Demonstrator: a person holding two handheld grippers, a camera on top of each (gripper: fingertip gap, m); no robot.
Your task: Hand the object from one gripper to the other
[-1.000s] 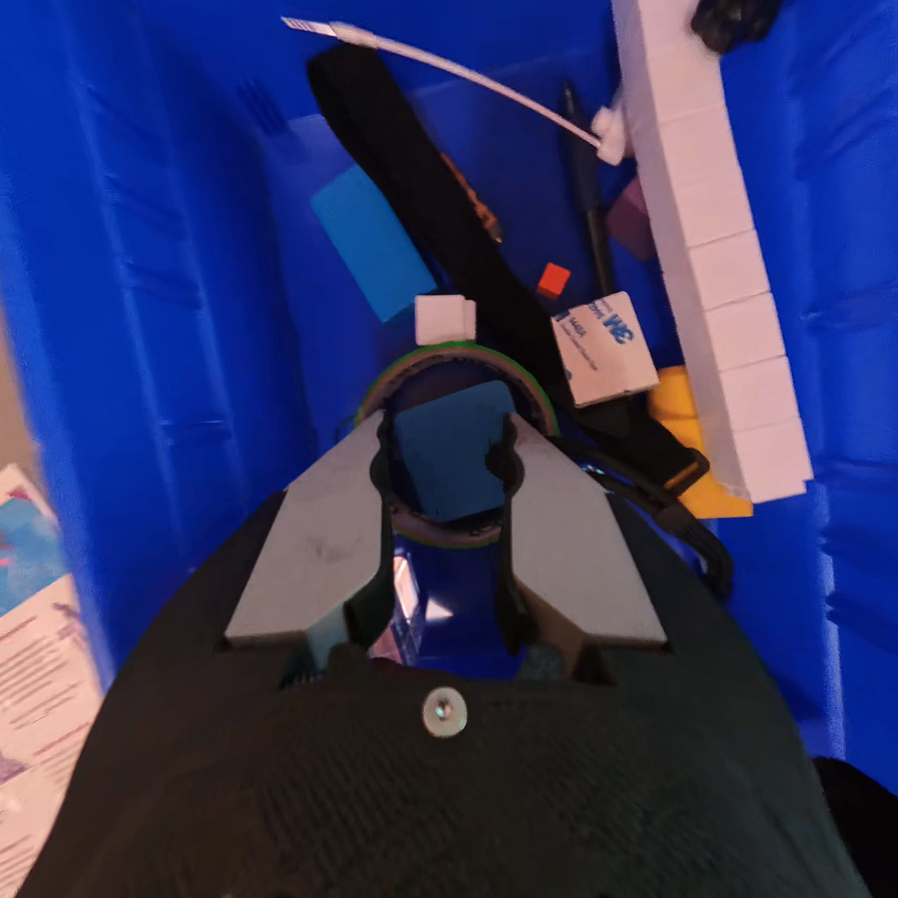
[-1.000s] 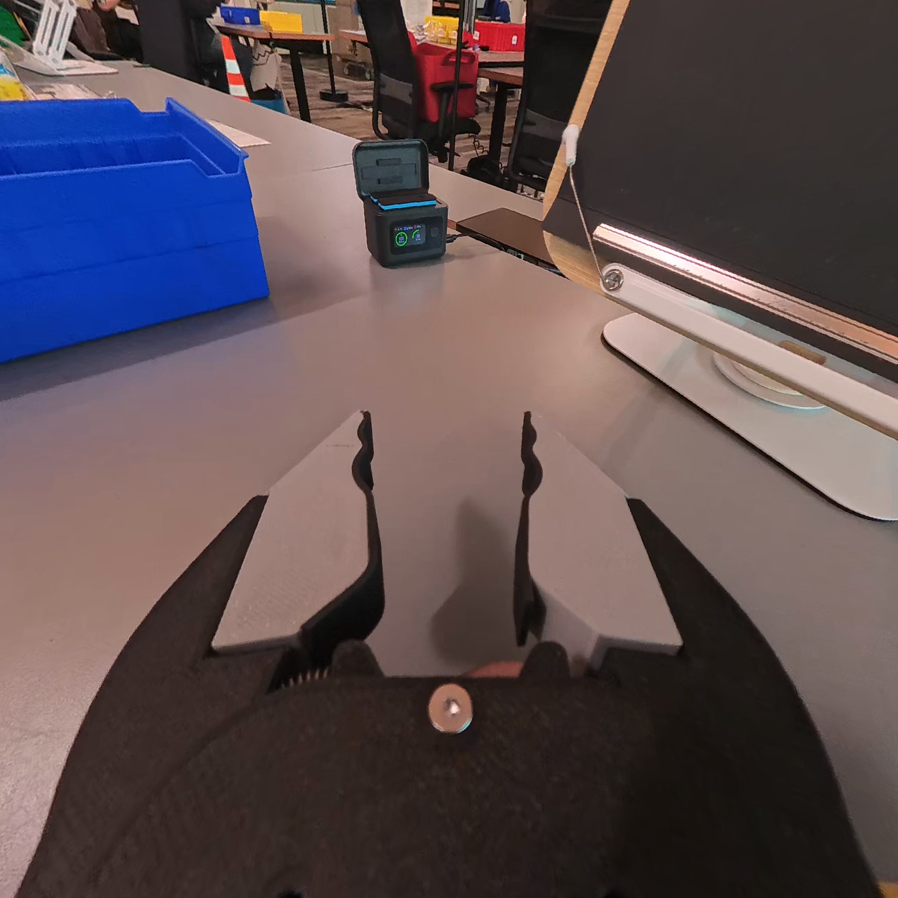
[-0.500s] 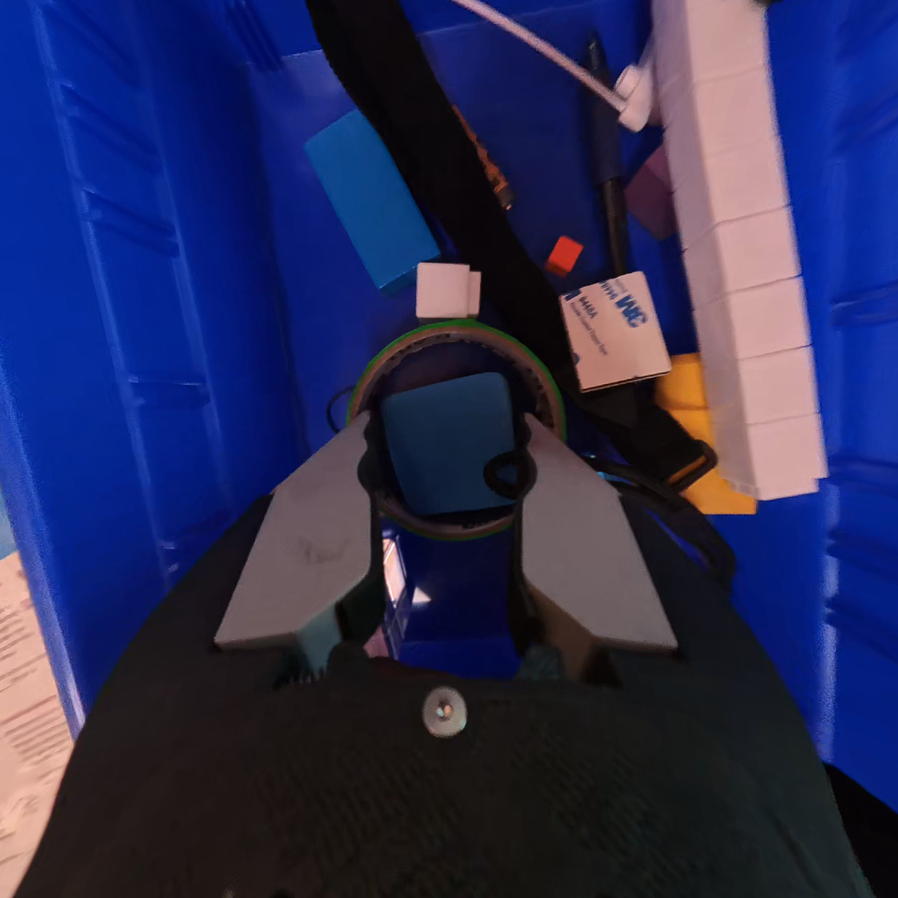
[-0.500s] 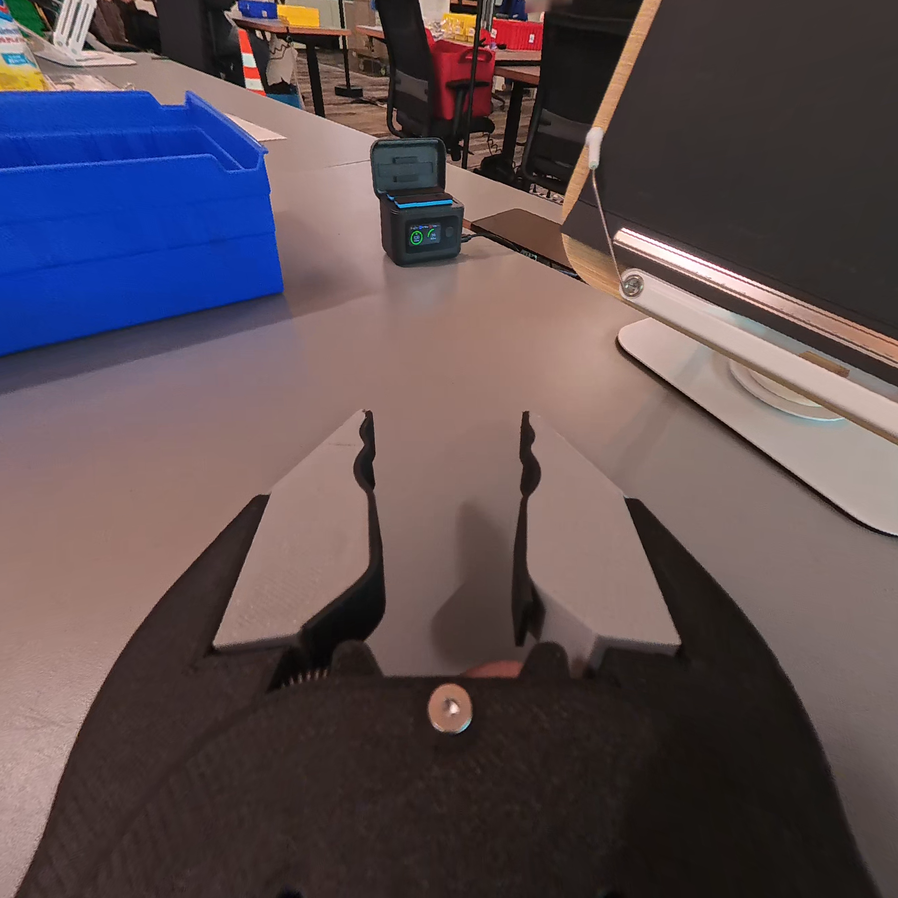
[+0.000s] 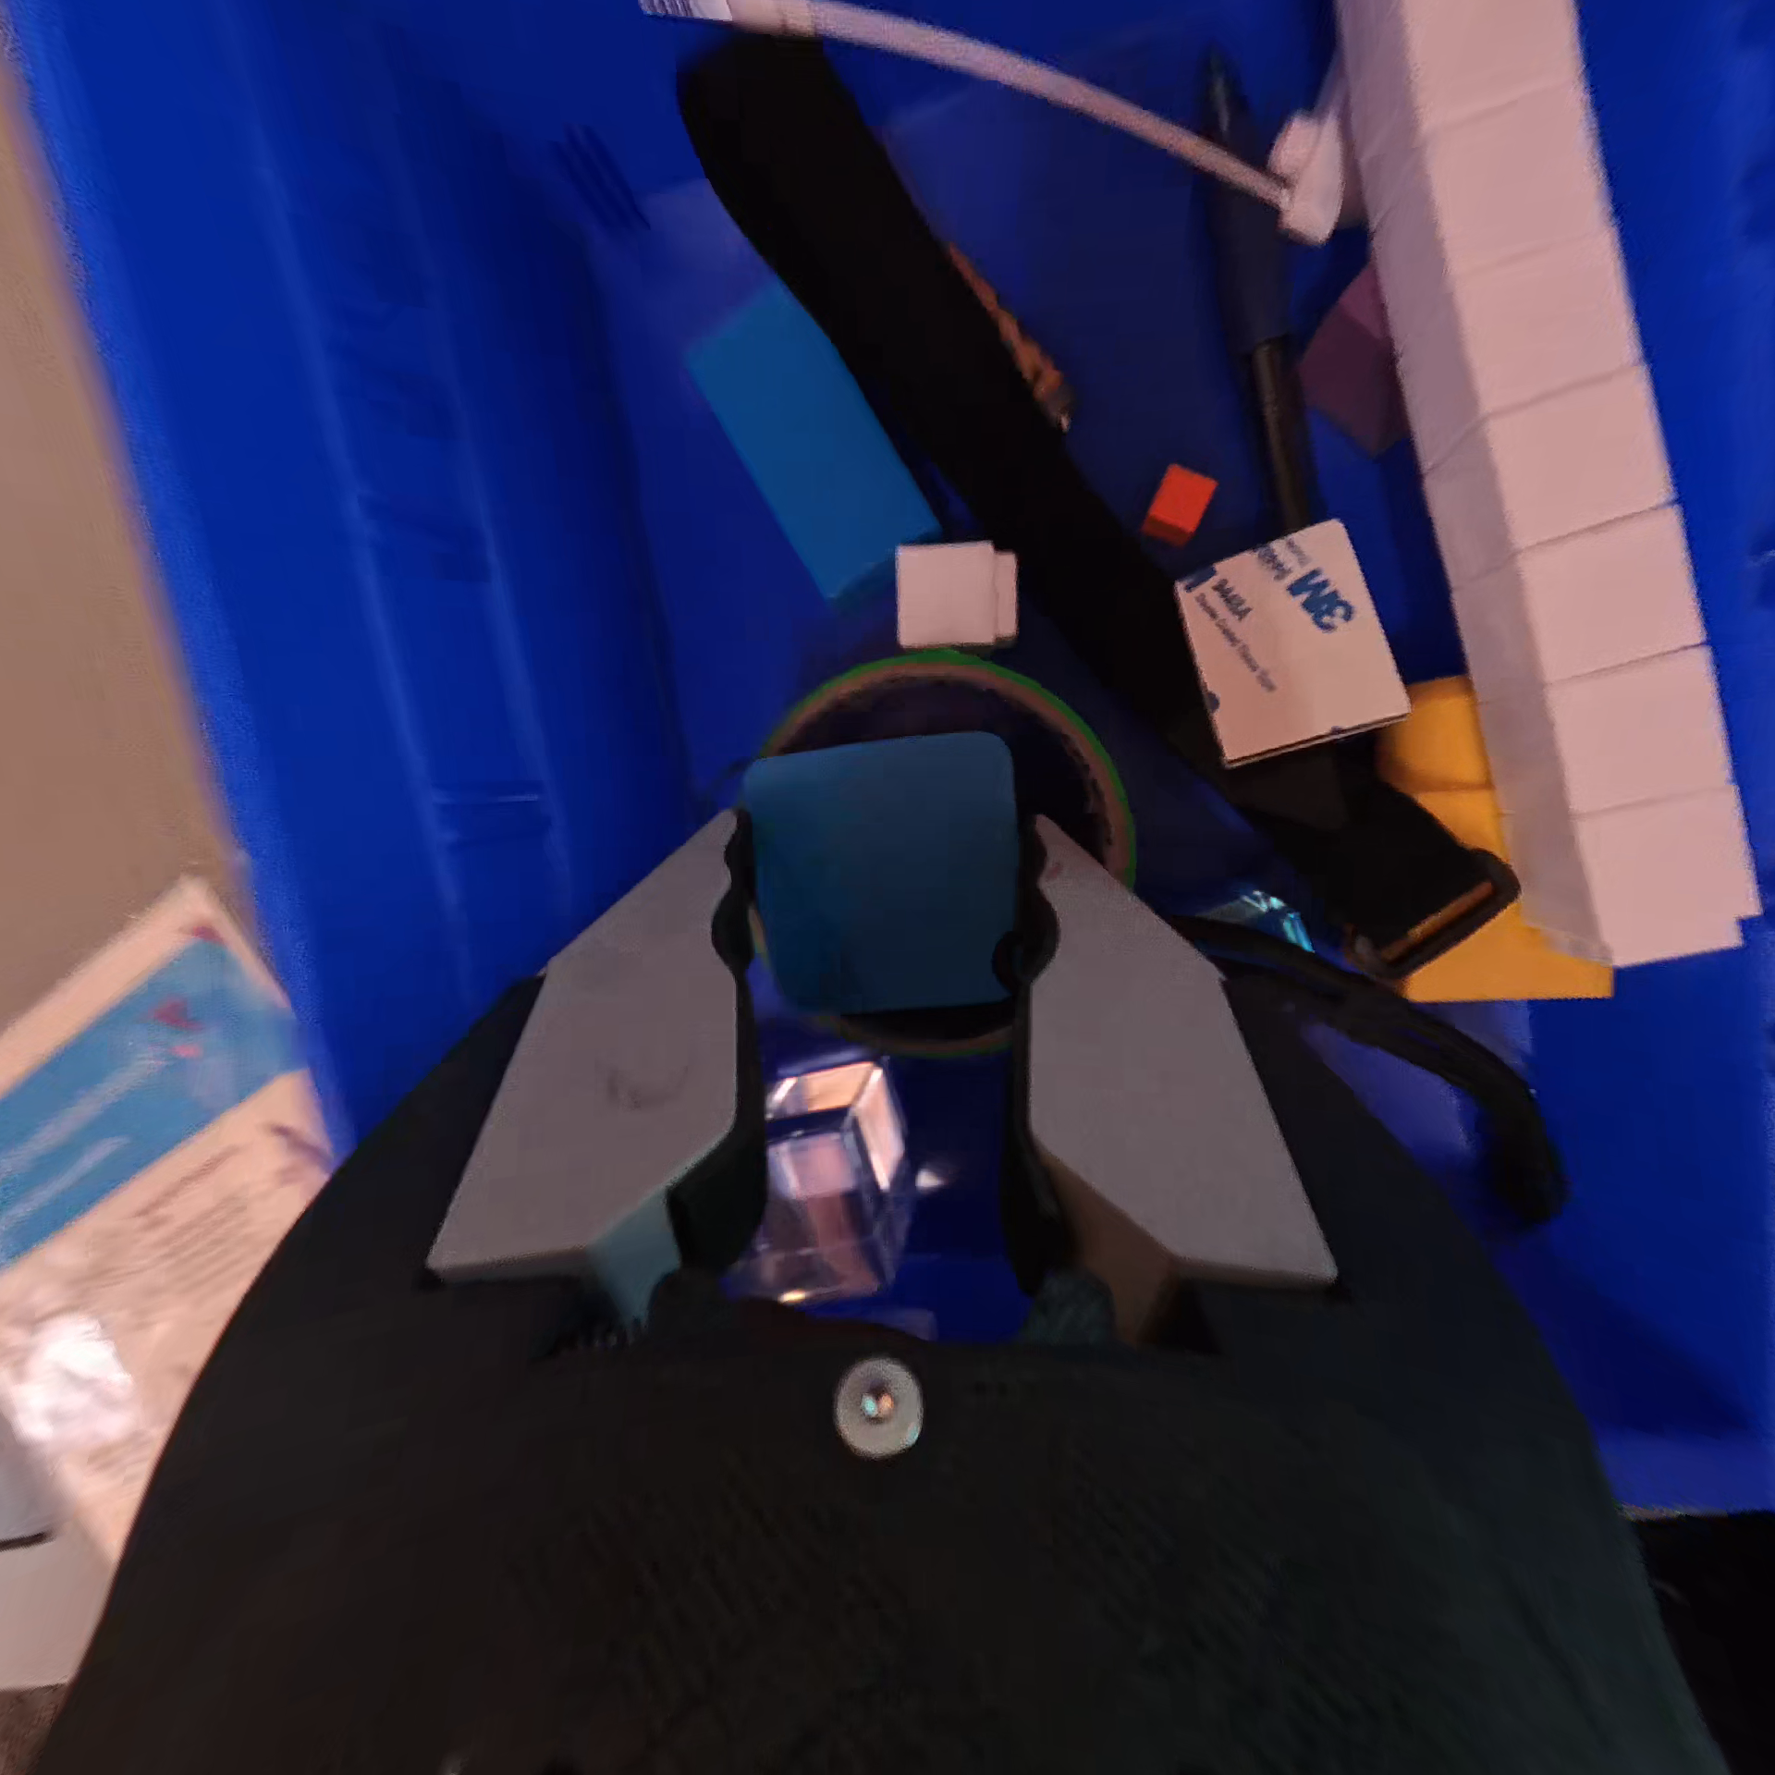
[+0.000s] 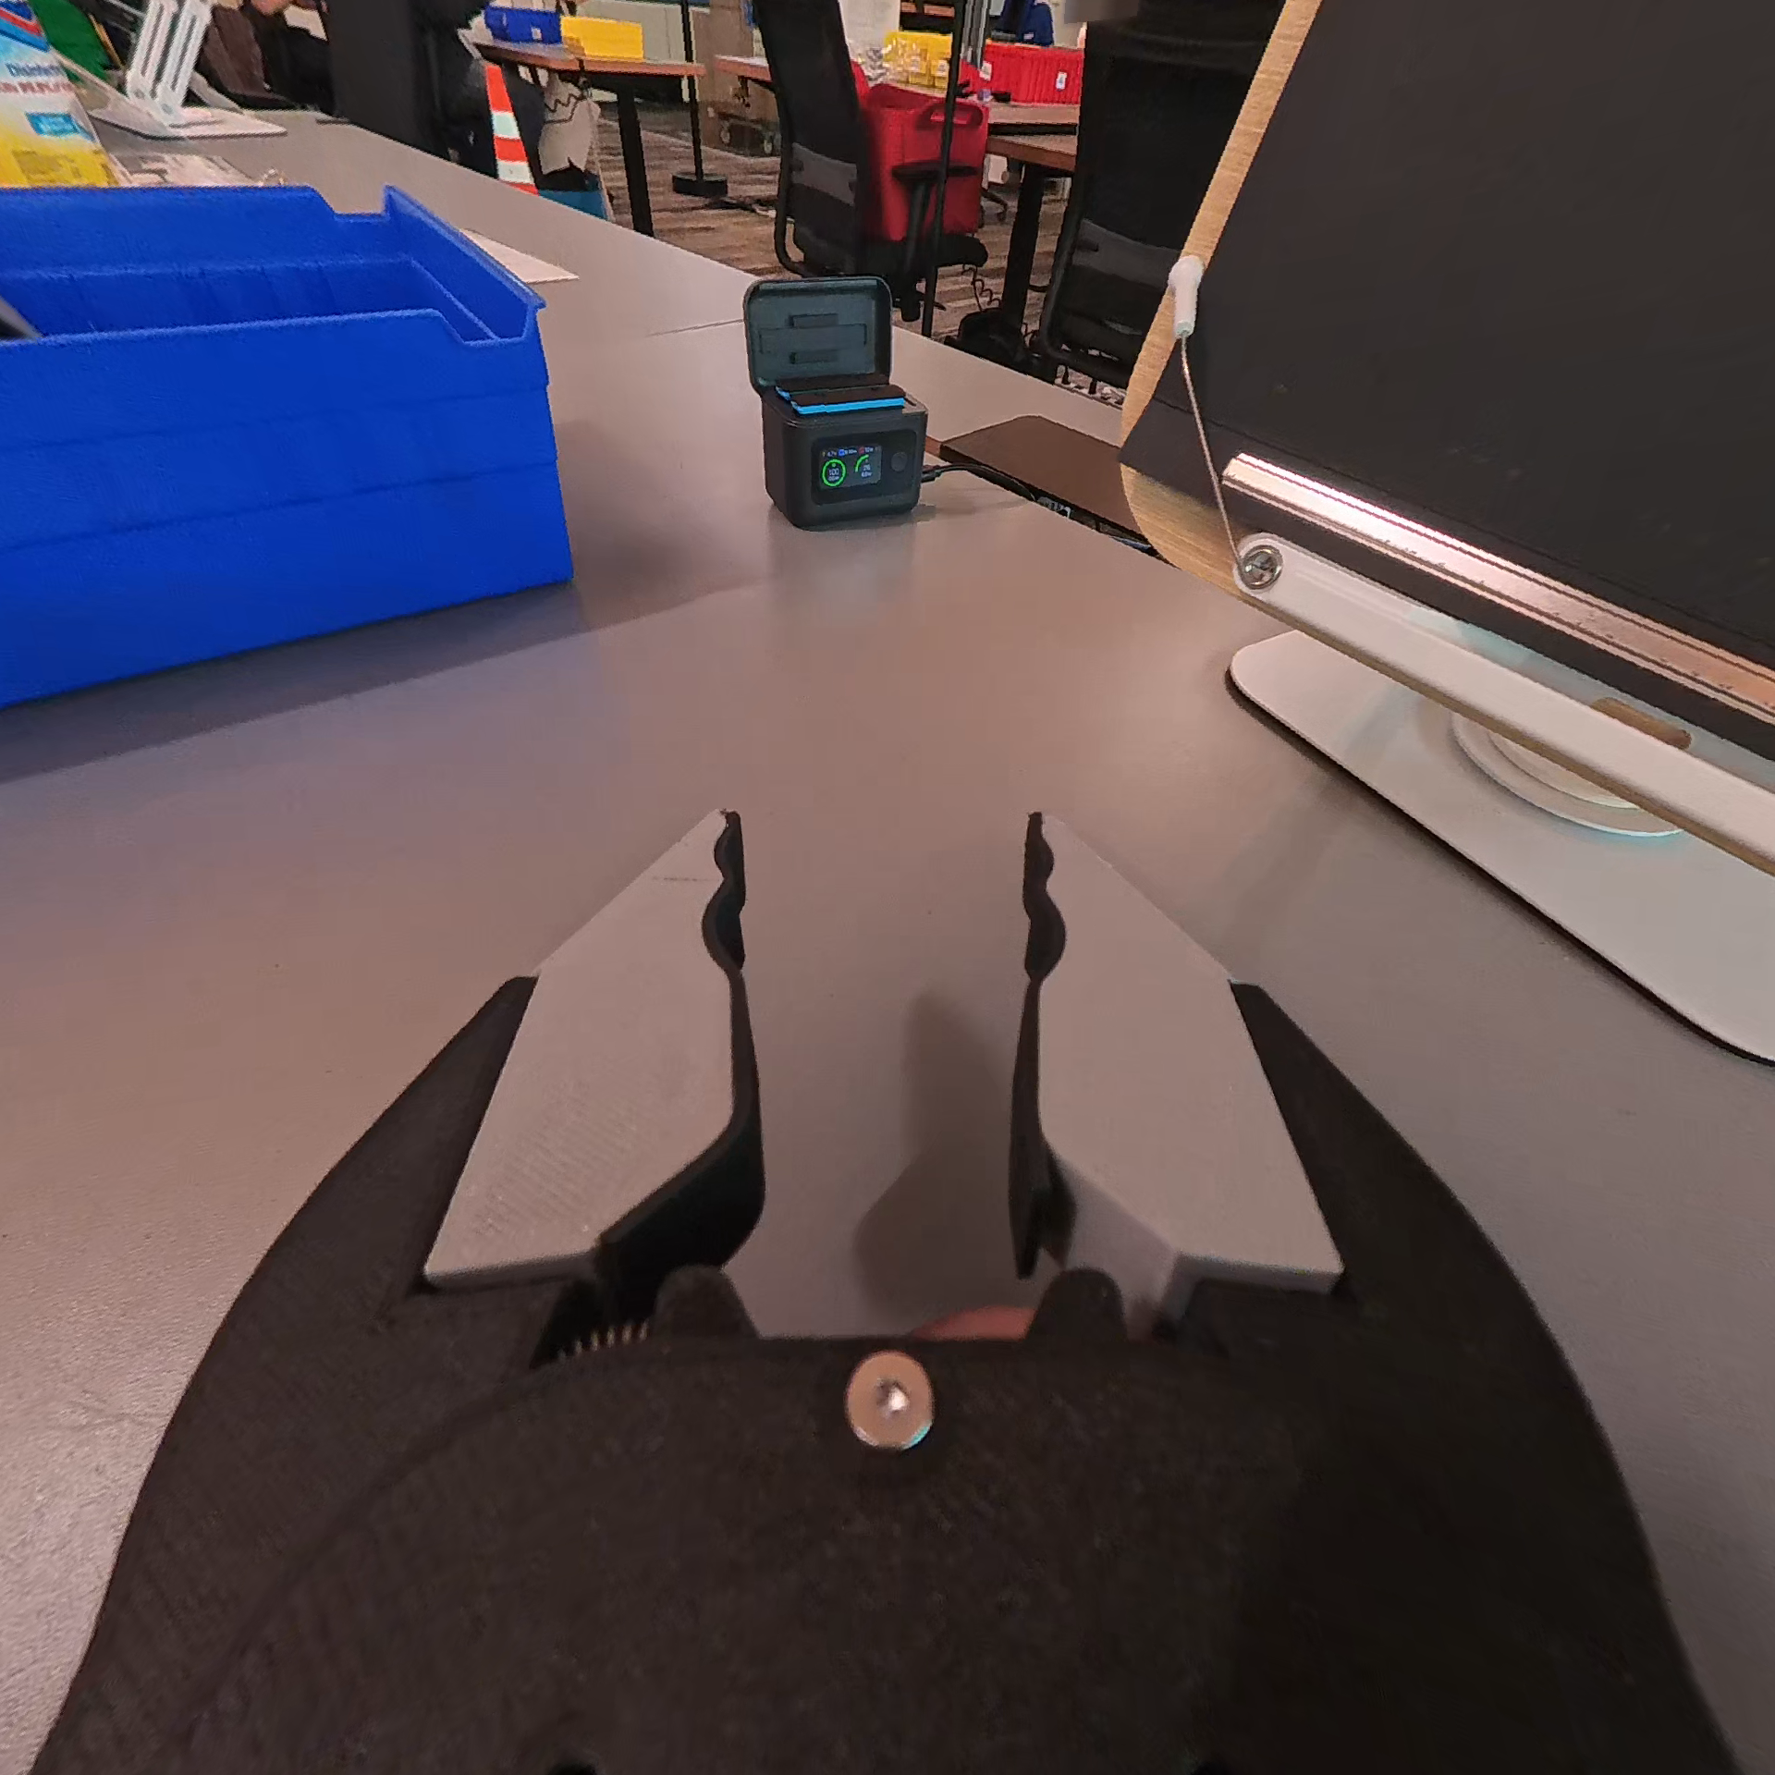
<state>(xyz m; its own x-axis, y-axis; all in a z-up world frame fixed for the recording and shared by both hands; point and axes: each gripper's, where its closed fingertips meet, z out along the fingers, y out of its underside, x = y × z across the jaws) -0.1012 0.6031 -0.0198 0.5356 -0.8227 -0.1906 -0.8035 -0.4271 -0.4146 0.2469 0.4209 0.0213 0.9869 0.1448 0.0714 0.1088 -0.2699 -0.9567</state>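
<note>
The left tongs [image 5: 884,864] are clenched on a blue block [image 5: 879,869], a rounded-corner square that looks like soft matte foam, pinched at its two sides by the grey wedge-shaped fingers [image 5: 615,1076]. The block hangs just above a tape roll [image 5: 1095,768], a dark ring edged in green, inside a blue plastic bin [image 5: 403,576]. This view is smeared by motion, so whether the block touches the roll is hard to tell.

The grip sits near the fingertips, so the foam could squirm loose or twist on the way out. The roll ring might catch on the block and tip. A black strap [image 5: 960,384] and a dark cord [image 5: 1393,1037] lie just beside the right finger and could snag it.

Below the tongs lies a clear, glossy cube [image 5: 836,1181]. Farther out sit a small white cube [image 5: 946,595], a longer blue block [image 5: 816,451], a tiny red cube [image 5: 1179,499], a white pad [image 5: 1287,653], a yellow piece [image 5: 1441,759], a segmented white foam bar [image 5: 1556,480] and a thin white zip tie [image 5: 1009,106].

The right tongs [image 6: 884,836] are released and empty, hovering over a smooth grey tabletop [image 6: 288,912], well apart from the bin [image 6: 269,432]. Beyond them stand a small dark case [image 6: 845,423] with a lit screen and a monitor [image 6: 1489,288] on a flat white base. The handover still needs the two tongs brought together; a poor approach angle would leave the right tongs little free foam to bite.
</note>
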